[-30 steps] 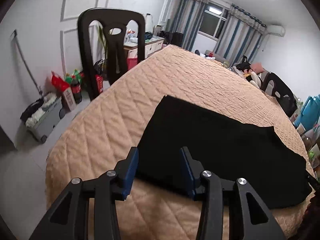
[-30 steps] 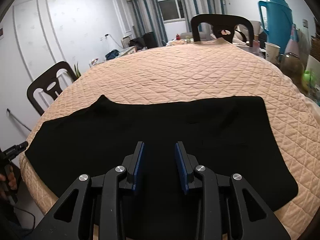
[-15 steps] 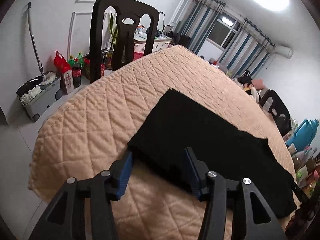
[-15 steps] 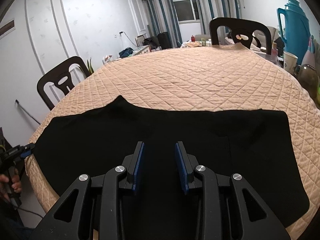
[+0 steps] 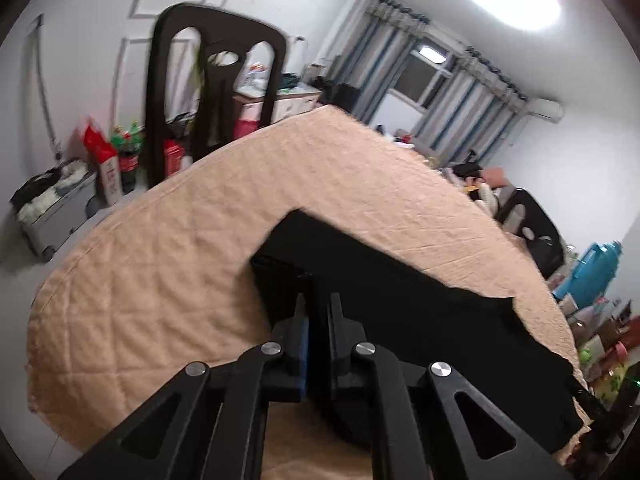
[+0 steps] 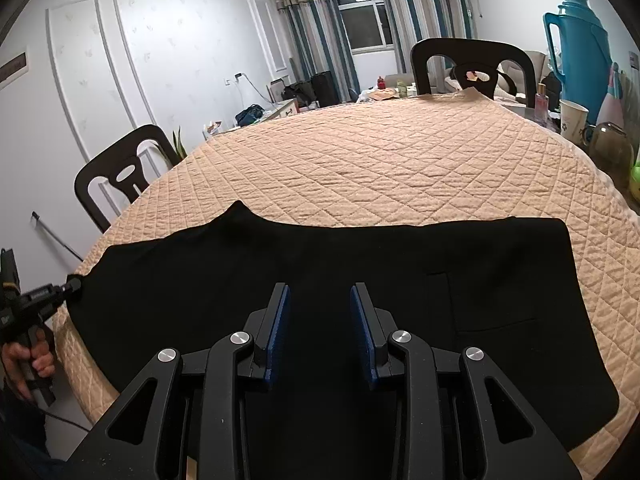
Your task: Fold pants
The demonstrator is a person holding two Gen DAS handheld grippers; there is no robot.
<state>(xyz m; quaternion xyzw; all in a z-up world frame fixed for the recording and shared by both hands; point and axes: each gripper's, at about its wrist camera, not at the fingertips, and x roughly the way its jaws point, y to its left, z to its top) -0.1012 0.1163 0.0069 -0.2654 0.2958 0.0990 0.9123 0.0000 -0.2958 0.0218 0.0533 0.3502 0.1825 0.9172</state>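
Peach quilted cloth covers the round table (image 6: pixel 400 160). Black pants (image 6: pixel 320 264) lie flat across its near part, from the left edge to the right side. The left gripper (image 5: pixel 318 308) has its jaws pressed together on the near left corner of the pants. The right gripper (image 6: pixel 319 308) is parted, above the middle of the pants, and holds nothing.

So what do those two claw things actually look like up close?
Both are matte black plastic. The right gripper has two flat fingers lined with ribbed blue pads, on slotted black linkage arms with round silver rivets. The left gripper looks the same. A bare hand holds its black handle.
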